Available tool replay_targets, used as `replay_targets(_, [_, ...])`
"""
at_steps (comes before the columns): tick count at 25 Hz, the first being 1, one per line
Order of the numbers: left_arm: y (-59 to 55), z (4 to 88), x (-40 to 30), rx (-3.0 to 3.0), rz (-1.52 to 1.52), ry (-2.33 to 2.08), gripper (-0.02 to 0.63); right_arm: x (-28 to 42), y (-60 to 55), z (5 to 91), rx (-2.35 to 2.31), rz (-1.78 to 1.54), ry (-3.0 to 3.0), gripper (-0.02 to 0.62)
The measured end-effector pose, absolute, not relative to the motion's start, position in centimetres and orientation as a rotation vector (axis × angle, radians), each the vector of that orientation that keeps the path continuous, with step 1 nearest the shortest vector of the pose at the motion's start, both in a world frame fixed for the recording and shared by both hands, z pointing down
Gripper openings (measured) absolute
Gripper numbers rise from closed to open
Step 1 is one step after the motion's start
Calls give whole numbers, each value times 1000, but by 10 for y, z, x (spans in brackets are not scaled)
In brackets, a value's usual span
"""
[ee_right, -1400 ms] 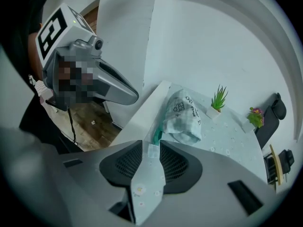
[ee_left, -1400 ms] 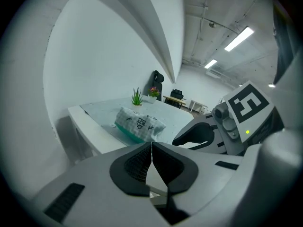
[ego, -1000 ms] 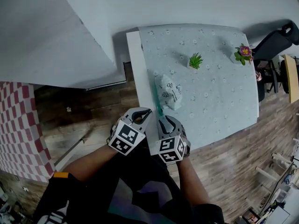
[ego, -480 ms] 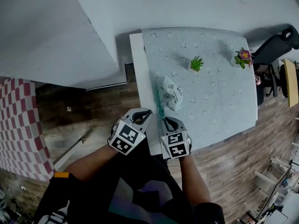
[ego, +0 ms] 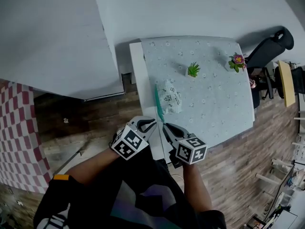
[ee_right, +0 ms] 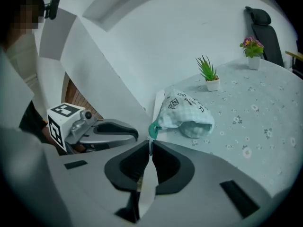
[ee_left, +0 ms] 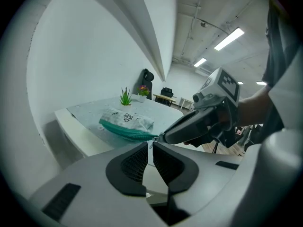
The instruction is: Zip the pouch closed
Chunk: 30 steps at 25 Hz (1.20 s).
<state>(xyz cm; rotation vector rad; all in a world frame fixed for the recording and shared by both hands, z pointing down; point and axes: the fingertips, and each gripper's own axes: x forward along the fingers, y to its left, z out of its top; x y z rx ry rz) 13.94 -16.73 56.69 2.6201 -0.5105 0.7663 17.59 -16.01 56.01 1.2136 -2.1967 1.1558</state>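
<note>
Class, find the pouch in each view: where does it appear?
Head view: pouch near the picture's centre.
Left gripper view: pouch left of centre, just above the jaws.
Right gripper view: pouch at centre, just above the jaws.
Shared landmark: the small green potted plant beyond it.

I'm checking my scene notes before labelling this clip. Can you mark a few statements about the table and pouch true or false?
1. The pouch rests on a flower-print tablecloth. True.
2. A spiky green plant and a pink-flowered plant stand on the same cloth. True.
3. The pouch's zipper band is red. False: it is teal.
4. The right claw is far from the pouch. False: its jaws are closing on the zipper band's end.
</note>
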Motion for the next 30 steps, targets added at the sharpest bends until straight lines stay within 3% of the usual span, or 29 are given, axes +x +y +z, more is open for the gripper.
replay_targets(5, [-167,561,143,2669,775,-433,93,169,-156,539,1247,1169,-2244,37])
replay_targets(10, [-164,556,154,2749,802,-355,103,167,-153,527,1281,1149,-2263,35])
replay_targets(12, [-164,551,157,2783,798,-349,86,168,-151,525,1291,1130,-2261,37])
replay_targets(13, [-163,549,158,2796,795,-347,42,169,-150,523,1298,1124,-2261,35])
replay_targets(17, [-159,541,162,2845,792,-314,14,176,-148,517,1338,1118,-2269,35])
replay_targets(30, [-208,551,148,2772,838,-507,11,197,-141,512,1448,1099,-2258,25])
